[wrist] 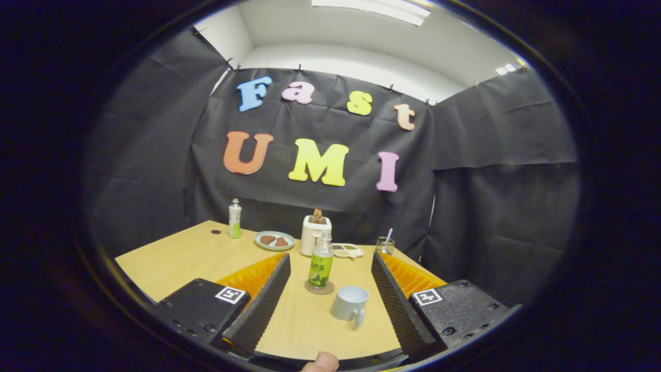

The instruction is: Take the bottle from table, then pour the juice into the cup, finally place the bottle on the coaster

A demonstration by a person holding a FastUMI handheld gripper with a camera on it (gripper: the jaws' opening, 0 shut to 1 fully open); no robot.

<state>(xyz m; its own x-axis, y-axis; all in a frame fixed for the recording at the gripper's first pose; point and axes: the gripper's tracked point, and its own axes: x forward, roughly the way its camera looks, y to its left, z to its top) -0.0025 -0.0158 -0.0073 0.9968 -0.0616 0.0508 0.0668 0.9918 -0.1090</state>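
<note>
I see my hand-held gripper (330,258) spread wide, its two fingers (268,299) apart and holding nothing. A fingertip (321,363) of the person holding it shows at the near edge, between the finger bases.

Between the fingers, on the wooden desk (181,258), I count one pale cup (350,304), upright, handle turned toward me. Just beyond it, touching nothing else, stands one bottle (321,263) with a green label, upright on one round coaster (319,288). So the bottle is on the coaster, near the cup, clear of both fingers.

Beyond the fingers I count:
- one white toaster (313,233) directly behind the bottle, with something brown standing in its slot;
- one plate (274,240) to the left of the toaster, carrying two brown pieces;
- one small divided tray (346,250) right of the toaster, contents too small to tell;
- one clear glass (384,244) further right with one straw in it;
- a second bottle (235,218), white and green, upright near the far left corner of the desk, well apart from the rest.

Total bottles: two.
</note>
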